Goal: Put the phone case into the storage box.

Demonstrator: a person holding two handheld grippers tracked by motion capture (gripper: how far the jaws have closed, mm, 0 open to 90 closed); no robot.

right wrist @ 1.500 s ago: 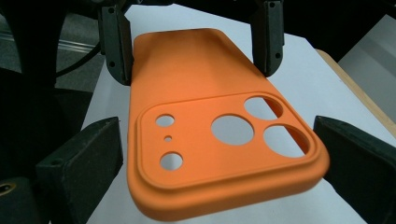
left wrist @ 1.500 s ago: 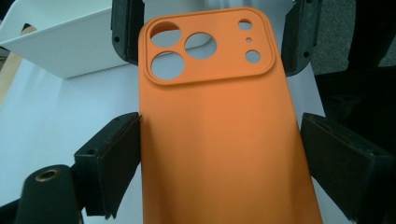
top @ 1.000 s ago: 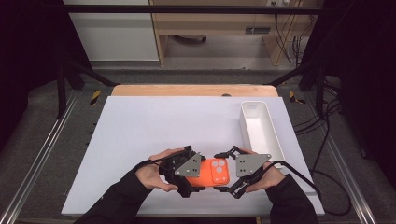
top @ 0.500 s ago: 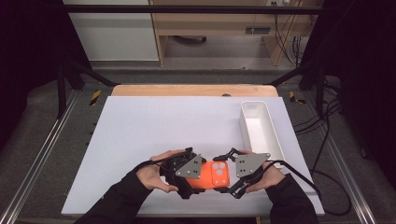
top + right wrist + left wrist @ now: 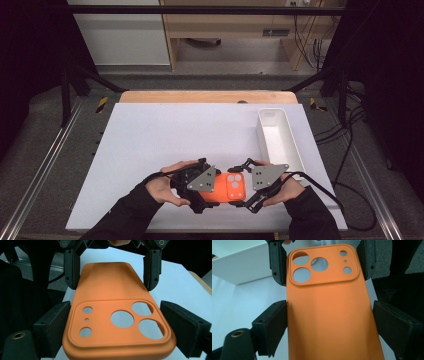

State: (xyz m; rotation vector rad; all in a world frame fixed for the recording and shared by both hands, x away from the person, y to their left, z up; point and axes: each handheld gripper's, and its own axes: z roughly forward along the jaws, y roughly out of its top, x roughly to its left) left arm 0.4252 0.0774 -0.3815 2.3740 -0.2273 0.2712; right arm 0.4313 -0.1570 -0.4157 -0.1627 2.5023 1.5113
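Note:
An orange phone case (image 5: 232, 187) with round camera cut-outs hangs level just above the white table (image 5: 175, 135), near its front edge, held between both hands. My left gripper (image 5: 211, 192) is shut on its plain end; in the left gripper view its pads (image 5: 275, 320) press the long edges of the case (image 5: 329, 310). My right gripper (image 5: 243, 187) grips the camera end. In the right gripper view the case (image 5: 117, 322) sits between its pads (image 5: 56, 325). Those jaws have just been opening a little, and the case still touches both pads.
A long white tray (image 5: 277, 137) stands at the table's right side, just beyond my right hand. It also shows as the tray (image 5: 237, 265) at the top left of the left gripper view. A black cable (image 5: 320, 192) trails right off the table. Metal rails flank the table.

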